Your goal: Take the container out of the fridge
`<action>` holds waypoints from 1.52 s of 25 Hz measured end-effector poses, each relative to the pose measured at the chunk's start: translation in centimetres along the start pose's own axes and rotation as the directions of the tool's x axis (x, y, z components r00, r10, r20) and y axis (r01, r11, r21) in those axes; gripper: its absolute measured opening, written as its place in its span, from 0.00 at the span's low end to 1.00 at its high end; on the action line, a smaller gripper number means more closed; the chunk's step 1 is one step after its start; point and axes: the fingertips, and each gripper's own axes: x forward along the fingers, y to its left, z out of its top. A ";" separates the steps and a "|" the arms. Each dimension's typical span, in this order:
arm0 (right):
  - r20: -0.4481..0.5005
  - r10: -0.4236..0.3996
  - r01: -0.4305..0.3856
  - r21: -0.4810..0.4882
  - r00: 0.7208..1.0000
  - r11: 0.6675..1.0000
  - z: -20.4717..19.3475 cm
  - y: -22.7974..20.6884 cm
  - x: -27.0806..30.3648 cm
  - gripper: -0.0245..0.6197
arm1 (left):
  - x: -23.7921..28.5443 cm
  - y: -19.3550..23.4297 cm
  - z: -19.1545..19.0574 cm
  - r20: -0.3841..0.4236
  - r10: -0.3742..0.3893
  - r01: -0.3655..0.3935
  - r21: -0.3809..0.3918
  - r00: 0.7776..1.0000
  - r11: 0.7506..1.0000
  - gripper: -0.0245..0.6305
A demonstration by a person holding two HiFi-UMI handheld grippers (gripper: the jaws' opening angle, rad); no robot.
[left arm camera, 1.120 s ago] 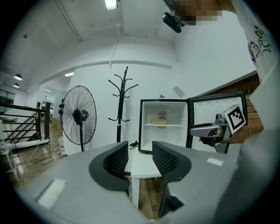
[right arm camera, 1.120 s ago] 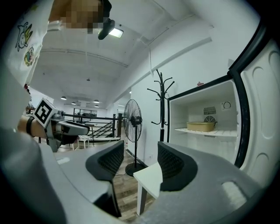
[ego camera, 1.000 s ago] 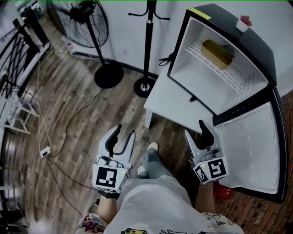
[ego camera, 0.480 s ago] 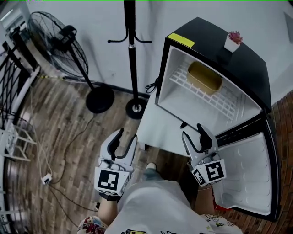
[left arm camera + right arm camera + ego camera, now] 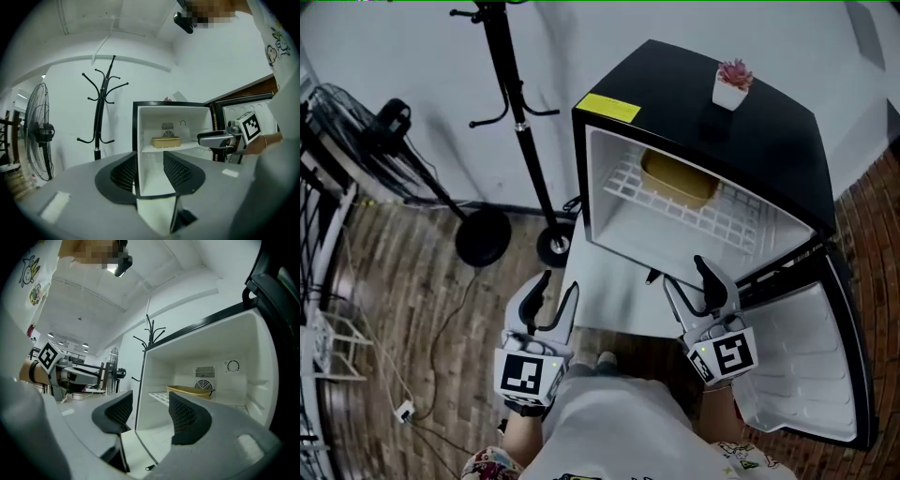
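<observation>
fridge (image 5: 750, 141): a small black box with a smooth white lining — its door (image 5: 806, 347) stood swung wide to the right.
container (image 5: 678, 178): a shallow, rounded yellow tub, it sat on the white wire shelf (image 5: 712, 220) inside the fridge, near the back wall.
left gripper (image 5: 558, 286): ribbed dark jaws stood apart with nothing between them, short of the fridge front.
right gripper (image 5: 686, 279): jaws likewise parted and empty — near the opening's lower edge, clear of the container.
plant pot (image 5: 731, 84): small, white and squarish, on the fridge top.

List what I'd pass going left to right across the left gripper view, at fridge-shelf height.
Fan → coat stand → yellow container → right gripper.
</observation>
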 end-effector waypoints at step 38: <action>-0.093 -0.236 0.229 -0.084 0.967 0.970 -0.3 -2.0 1.5 0.40 | 8.5 -1.0 1.0 0.012 -0.355 0.355 0.002 0.935 0.935 0.30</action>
